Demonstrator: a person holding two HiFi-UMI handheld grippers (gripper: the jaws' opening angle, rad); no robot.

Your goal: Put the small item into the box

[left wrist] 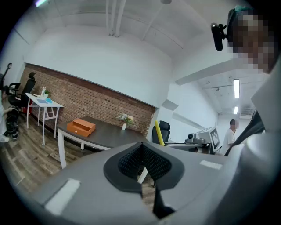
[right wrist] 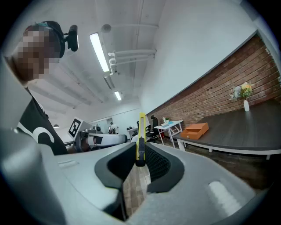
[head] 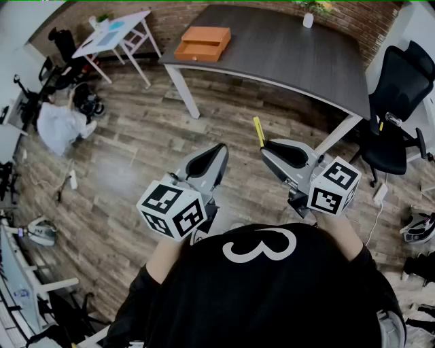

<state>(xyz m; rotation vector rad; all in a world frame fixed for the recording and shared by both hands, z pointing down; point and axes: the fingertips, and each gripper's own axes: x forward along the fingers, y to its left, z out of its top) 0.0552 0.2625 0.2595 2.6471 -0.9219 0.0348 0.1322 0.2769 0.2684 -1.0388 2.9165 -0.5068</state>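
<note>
The small item is a yellow utility knife (head: 258, 131) (right wrist: 141, 134) standing upright between the pads of my right gripper (head: 270, 145) (right wrist: 140, 151), which is shut on its lower end. An orange box (head: 202, 43) (left wrist: 81, 126) (right wrist: 195, 129) with its drawer pulled open rests on the near left corner of a dark table (head: 292, 51), well ahead of both grippers. My left gripper (head: 219, 152) (left wrist: 143, 149) hangs beside the right one at chest height over the wooden floor, jaws together with nothing between them.
A white vase (head: 308, 19) with flowers stands at the table's far edge. A black office chair (head: 397, 88) is to the right of the table. At the far left are a small white desk (head: 115, 34) and floor clutter.
</note>
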